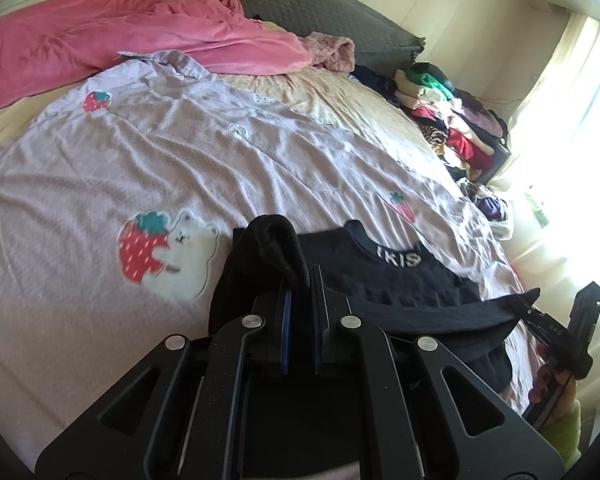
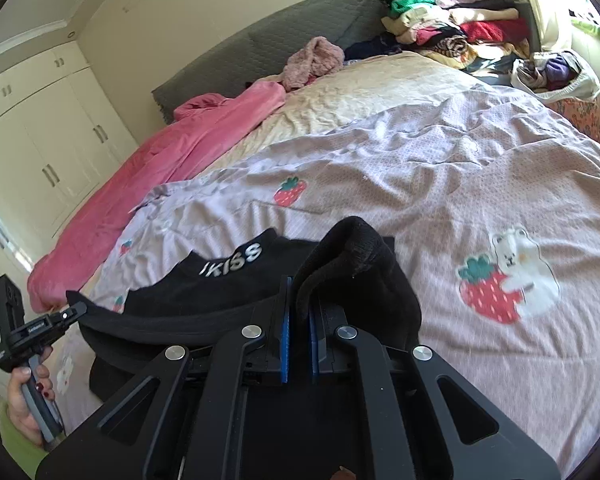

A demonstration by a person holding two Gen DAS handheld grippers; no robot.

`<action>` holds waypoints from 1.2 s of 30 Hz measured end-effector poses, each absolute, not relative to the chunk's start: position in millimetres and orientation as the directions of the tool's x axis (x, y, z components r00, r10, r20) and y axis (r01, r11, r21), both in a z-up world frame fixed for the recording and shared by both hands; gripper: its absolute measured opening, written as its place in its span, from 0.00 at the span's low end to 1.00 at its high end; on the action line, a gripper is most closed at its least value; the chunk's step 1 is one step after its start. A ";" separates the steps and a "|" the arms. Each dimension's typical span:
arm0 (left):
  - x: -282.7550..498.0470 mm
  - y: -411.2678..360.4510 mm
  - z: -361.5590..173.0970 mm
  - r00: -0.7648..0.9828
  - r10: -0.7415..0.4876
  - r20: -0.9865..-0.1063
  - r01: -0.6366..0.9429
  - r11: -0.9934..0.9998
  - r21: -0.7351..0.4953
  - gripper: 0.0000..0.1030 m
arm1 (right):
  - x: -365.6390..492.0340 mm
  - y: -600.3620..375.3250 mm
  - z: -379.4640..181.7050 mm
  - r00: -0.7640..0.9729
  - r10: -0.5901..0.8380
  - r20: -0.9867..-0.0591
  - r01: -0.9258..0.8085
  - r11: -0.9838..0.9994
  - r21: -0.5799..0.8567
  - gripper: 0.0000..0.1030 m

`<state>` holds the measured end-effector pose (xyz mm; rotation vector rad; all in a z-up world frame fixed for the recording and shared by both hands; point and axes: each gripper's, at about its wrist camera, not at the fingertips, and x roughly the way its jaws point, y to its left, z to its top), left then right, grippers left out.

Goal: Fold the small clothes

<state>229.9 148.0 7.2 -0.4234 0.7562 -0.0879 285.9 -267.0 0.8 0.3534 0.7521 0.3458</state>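
Black knit garment: a small black top with white "KISS" lettering at the collar (image 1: 398, 259) lies on the lilac bedspread printed with strawberries and white bears (image 1: 148, 168), collar pointing away from the person, near edge lifted.
Left tool: the left gripper (image 1: 300, 280) is clamped on a bunched fold of the black fabric, which rises in a hump above its blue-padded fingers (image 1: 287, 300).
Right tool: the right gripper (image 2: 299, 292) is likewise pinched on a raised fold of the same top; the left view shows it out to the side with the hem stretched to it.
Hem: the fabric between the 2 tools hangs in a taut band above the bedspread.
Step, as judged: carrying the near edge over toward the collar for a fold.
Doing it well: keep both tools level and the same way apart so the band stays straight; lay the edge down square with the collar; let go only once the cloth rests flat.
Risk: thick knit may slip or bunch if 1 side leads.
Surroundings: a pink quilt (image 1: 100, 40) and a stack of folded clothes (image 2: 456, 28) sit well apart from the work.
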 end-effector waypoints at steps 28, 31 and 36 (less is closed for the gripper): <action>235.4 139.9 -21.8 0.755 -0.107 -0.647 -0.133 0.941 -0.311 0.41 | 289.0 -206.4 5.7 0.687 0.307 -0.658 -0.303 0.945 0.124 0.56; 239.5 137.5 -30.9 0.727 -0.099 -0.679 -0.120 0.956 -0.268 0.41 | 287.6 -174.4 3.7 0.640 0.340 -0.689 -0.396 0.914 0.084 0.61; 241.3 132.6 -39.9 0.703 -0.081 -0.706 -0.102 0.971 -0.214 0.17 | 295.5 -121.8 -0.3 0.595 0.361 -0.718 -0.518 0.856 0.001 0.62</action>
